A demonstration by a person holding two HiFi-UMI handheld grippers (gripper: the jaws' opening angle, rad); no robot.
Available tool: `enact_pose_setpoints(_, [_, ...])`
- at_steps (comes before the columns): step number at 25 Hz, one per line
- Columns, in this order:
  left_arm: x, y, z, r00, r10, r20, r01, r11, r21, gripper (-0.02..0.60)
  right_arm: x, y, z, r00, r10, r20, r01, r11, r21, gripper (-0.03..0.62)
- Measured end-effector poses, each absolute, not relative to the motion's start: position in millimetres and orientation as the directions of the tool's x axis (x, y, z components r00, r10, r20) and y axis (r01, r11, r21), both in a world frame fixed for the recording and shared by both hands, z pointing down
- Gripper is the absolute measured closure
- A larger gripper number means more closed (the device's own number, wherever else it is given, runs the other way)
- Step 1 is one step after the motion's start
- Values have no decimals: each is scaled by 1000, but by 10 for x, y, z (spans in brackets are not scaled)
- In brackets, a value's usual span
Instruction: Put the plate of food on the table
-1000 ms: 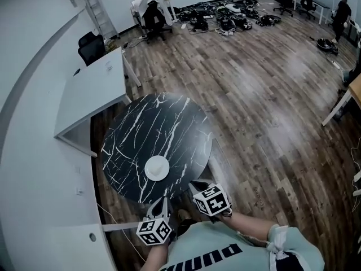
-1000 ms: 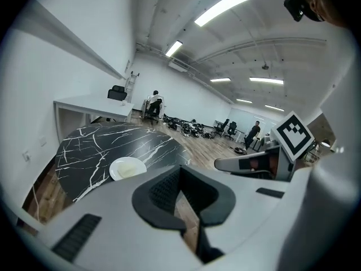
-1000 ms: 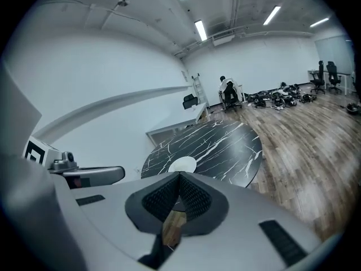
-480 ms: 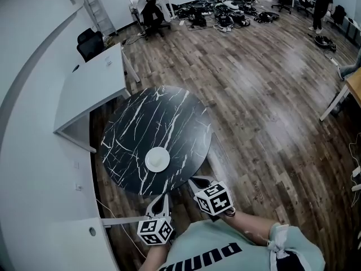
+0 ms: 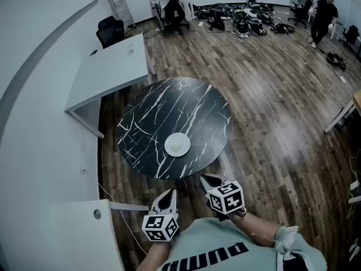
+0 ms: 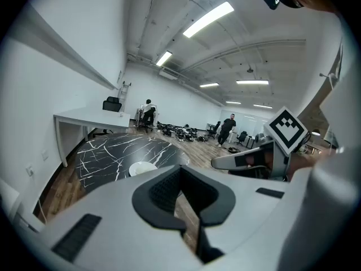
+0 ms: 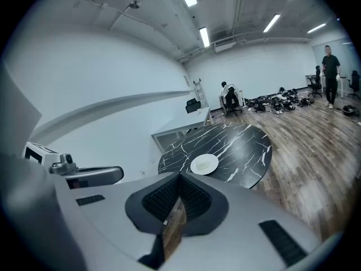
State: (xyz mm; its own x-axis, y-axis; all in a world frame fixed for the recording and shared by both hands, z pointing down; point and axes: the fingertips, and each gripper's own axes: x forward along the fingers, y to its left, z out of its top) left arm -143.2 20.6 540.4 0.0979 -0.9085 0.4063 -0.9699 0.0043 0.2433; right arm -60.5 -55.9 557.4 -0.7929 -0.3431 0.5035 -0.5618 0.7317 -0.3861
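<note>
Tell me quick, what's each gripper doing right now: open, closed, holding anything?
Left gripper: closed, holding nothing.
Right gripper: closed, holding nothing.

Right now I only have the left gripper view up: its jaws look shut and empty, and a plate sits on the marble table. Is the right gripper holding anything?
Observer: No. In the right gripper view, the right gripper has its jaws together with nothing between them.
Operator: Is either gripper over the table?
Observer: No. The head view shows the left gripper and the right one both short of the table edge, above the wood floor.
Operator: Any food on the plate?
Observer: The right gripper view shows a pale lump on the plate, too small to name.
</note>
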Motion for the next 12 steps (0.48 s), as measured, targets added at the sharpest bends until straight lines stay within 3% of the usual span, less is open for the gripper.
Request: enact_pose_setpoints(12, [-1593,1201,5399,174,-913,368,-950,-56,308,575,-768,481,5501,-760,-385,524,-604,717,-349,585])
